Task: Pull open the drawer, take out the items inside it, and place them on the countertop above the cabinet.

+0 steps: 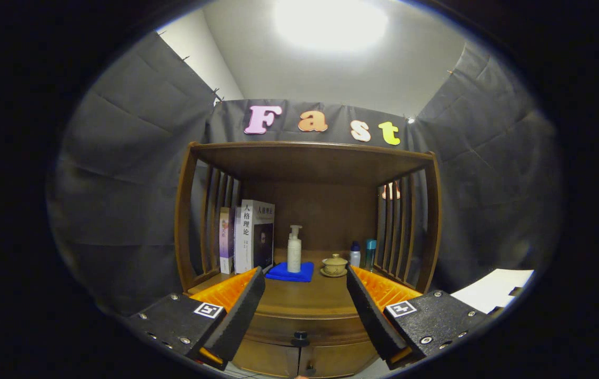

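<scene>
A brown wooden cabinet stands straight ahead, its countertop (305, 300) lying between my fingers. Below the counter's front edge the drawer front (305, 327) is closed, with a small dark knob (300, 335) at its middle. My gripper (305, 281) is open, held a short way in front of the cabinet at counter height, nothing between the fingers. The knob sits low between the two fingers, a little below their tips. What is inside the drawer is hidden.
On the counter: two upright books (247, 237) at the left, a white pump bottle (294, 250) on a blue cloth (291, 272), a lidded tea cup (335, 265), two small bottles (362, 253) at the right. A slatted shelf frame (310, 152) roofs the counter. White paper (494, 295) lies far right.
</scene>
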### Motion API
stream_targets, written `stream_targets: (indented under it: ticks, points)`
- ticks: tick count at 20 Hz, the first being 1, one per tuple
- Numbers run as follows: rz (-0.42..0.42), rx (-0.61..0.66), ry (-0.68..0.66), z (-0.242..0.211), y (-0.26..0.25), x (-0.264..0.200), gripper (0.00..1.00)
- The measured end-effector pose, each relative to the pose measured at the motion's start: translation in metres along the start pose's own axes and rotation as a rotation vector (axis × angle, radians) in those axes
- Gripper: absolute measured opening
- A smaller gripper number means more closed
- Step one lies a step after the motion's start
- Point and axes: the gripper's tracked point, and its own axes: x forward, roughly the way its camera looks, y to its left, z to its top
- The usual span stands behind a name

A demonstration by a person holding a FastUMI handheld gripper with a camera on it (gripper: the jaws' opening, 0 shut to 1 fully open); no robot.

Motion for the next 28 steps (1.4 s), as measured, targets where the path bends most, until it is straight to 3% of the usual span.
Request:
stream_targets:
  ticks: [4,16,22,27,28]
  points:
    - [-0.043,-0.009,0.065,-0.063,0.006,0.012,0.96]
    - [-0.024,-0.027,0.275,-0.224,0.026,0.042,0.93]
    - [-0.042,-0.015,0.311,-0.252,0.017,0.05,0.78]
    - [-0.047,0.004,0.319,-0.261,0.009,0.063,0.49]
    - [-0.041,0.007,0.315,-0.26,0.01,0.061,0.48]
